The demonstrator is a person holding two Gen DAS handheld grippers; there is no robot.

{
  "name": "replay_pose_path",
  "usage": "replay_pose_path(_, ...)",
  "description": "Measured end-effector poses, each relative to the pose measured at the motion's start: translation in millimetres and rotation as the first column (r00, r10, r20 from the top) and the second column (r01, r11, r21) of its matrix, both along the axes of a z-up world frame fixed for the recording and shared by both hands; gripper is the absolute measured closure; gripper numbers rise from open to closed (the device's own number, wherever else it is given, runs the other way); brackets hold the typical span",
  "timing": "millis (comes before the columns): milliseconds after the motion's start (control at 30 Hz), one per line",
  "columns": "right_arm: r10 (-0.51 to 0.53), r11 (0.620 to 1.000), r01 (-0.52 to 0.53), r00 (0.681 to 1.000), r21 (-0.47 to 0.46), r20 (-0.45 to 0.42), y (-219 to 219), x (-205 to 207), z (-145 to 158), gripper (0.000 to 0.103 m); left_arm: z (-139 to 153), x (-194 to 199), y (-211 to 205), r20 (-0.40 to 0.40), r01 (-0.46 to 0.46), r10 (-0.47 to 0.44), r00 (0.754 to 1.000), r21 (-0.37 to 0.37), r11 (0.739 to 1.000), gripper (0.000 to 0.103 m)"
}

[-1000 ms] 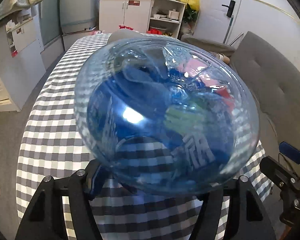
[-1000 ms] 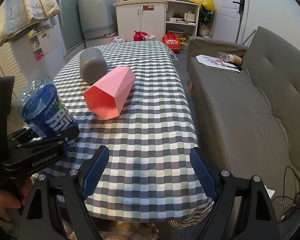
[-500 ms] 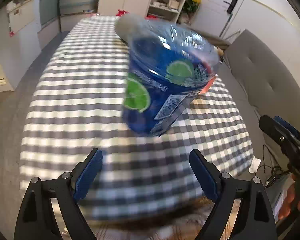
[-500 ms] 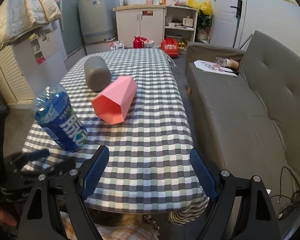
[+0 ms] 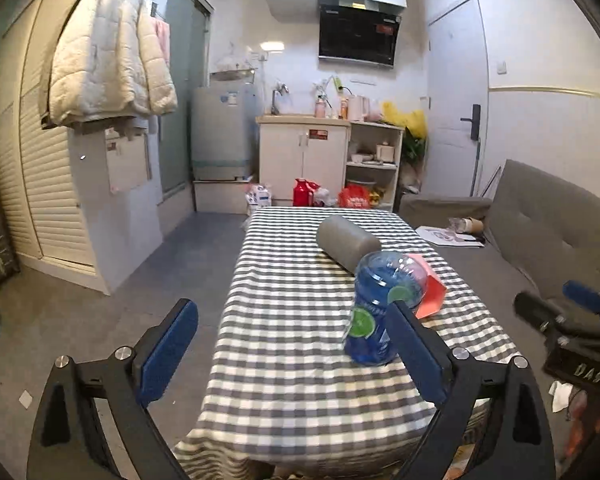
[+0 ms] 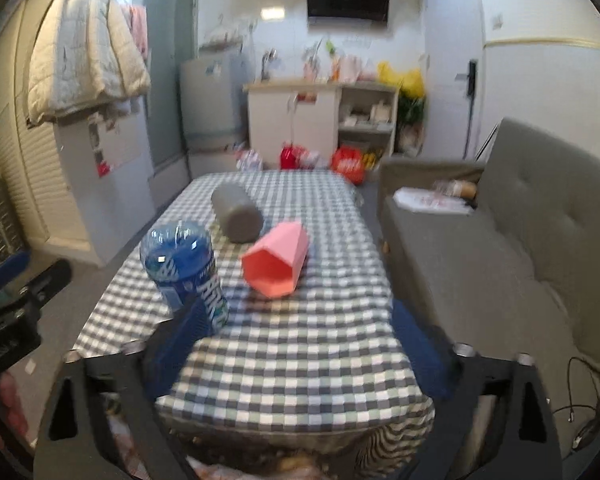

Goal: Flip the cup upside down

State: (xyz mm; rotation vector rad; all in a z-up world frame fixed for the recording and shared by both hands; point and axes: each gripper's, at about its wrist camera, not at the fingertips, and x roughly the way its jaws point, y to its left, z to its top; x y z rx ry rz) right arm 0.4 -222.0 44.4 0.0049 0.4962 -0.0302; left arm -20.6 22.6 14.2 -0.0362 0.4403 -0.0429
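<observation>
A blue-labelled clear plastic cup (image 5: 376,312) stands on the checked table (image 5: 296,384) near its front edge, rounded closed end up. Nothing holds it. My left gripper (image 5: 290,312) is open and drawn back from the table; the cup shows just inside its right finger (image 5: 416,352). The right wrist view has the same cup (image 6: 184,268) ahead of the left finger of my open, empty right gripper (image 6: 300,336). Each gripper also shows at the edge of the other's view: the right gripper (image 5: 568,320) and the left gripper (image 6: 20,300).
A pink faceted cup (image 6: 278,266) and a grey cup (image 6: 236,214) lie on their sides behind the blue one. A grey sofa (image 6: 500,260) runs along the table's right side. Cabinets and a washing machine stand at the far wall.
The left gripper opened and let go of the blue cup, then drew back and tilted up. The cup now stands on the table. The right gripper also lifted its view.
</observation>
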Motion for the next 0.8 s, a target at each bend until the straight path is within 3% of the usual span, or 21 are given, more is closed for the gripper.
replay_pose_path(133, 0.021, 1.000, -0.021, 0.999, 0.002, 0.032, 4, -5, 1, 0.000, -4, -1, 7, -0.007, -0.016, 0.015, 1.000, -0.021, 1.000, 0.000)
replay_pose_path(300, 0.040, 0.999, -0.039, 0.999, -0.010, 0.026, 9, -5, -2, 0.000, -2, -10, 3, 0.027, -0.007, 0.007, 1.000, 0.004, 1.000, 0.000)
replay_pose_path(800, 0.026, 1.000, -0.027, 0.999, 0.016, 0.024, 1, -6, -4, 0.000, -13, -3, 1, -0.010, -0.008, 0.008, 1.000, 0.009, 1.000, 0.000)
